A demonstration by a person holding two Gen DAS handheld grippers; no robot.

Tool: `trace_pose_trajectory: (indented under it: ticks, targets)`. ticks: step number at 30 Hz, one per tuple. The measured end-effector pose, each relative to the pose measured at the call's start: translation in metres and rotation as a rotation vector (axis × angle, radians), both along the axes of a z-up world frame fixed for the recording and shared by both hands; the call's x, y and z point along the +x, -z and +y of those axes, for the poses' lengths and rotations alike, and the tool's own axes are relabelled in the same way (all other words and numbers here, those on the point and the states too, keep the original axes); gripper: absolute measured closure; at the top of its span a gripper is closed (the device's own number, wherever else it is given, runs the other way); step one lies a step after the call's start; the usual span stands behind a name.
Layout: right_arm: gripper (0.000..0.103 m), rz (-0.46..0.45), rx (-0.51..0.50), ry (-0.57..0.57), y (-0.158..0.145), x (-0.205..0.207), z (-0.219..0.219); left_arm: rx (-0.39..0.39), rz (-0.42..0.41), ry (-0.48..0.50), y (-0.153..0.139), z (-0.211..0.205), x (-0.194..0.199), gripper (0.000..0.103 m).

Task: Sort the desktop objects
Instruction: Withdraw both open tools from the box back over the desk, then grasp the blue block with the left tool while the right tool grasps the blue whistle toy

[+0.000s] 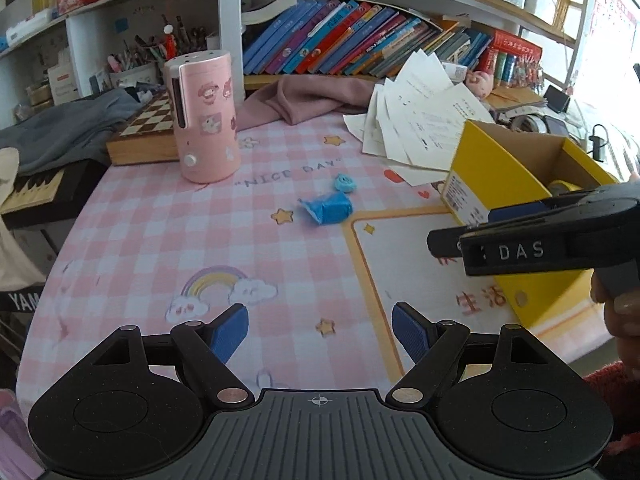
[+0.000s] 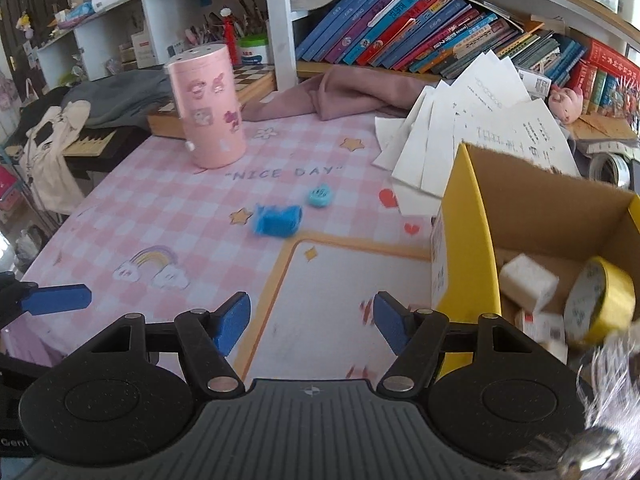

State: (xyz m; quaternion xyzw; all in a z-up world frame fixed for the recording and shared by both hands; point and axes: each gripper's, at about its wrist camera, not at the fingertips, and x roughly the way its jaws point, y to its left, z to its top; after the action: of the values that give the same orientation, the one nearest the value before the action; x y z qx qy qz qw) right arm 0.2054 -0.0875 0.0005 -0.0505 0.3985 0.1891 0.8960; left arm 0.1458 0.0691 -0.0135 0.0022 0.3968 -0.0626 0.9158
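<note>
Both tongs are spread wide with nothing between their ribbed blue pads: the left gripper (image 1: 320,330) hovers over the pink-and-white checked desk mat (image 1: 160,232), and the right gripper (image 2: 312,322) hangs just beside the near corner of the yellow cardboard box (image 2: 468,240), over the mat's plain white panel. Ahead of both, a crumpled bright blue wrapper-like lump (image 1: 328,210) lies on the mat, with a smaller, rounded light-blue piece (image 1: 345,183) just beyond it, apart from it. To the right of the right tongs, the open box shows a brown corrugated inside and holds a glossy yellow roll of tape (image 2: 600,304), a white foam-like block (image 2: 528,284) and a small white carton; these are blurred. Farther ahead and to the left stands a smooth pink cylinder with cartoon stickers (image 1: 204,116), beside a wooden chessboard box (image 1: 148,132). Loose white printed sheets (image 1: 420,120) fan out behind the box, a dusty-pink cloth (image 1: 304,98) lies crumpled beyond, and slanting books (image 1: 352,36) fill the shelf.
</note>
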Motion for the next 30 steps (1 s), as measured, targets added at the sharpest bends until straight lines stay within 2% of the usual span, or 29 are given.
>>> trace_pose_trajectory:
  ticks: [9,14,20,27,30]
  targets:
    - [0.037,0.02,0.016,-0.001,0.002,0.062,0.009,-0.007,0.001,-0.007,0.016,-0.009,0.052,0.022]
    - [0.042,0.051,0.035,0.019,0.006,0.098,0.017,-0.013,0.002,0.015,0.031,-0.021,0.082,0.022]
    - [0.048,0.051,0.022,0.031,0.011,0.131,0.027,0.022,-0.026,0.0,0.048,-0.029,0.121,0.022]
    - [0.049,0.058,-0.001,0.021,0.019,0.151,0.033,0.029,-0.025,0.003,0.063,-0.039,0.151,0.025]
    - [0.05,0.07,-0.003,0.017,0.024,0.157,0.037,0.04,-0.019,0.01,0.069,-0.043,0.156,0.034]
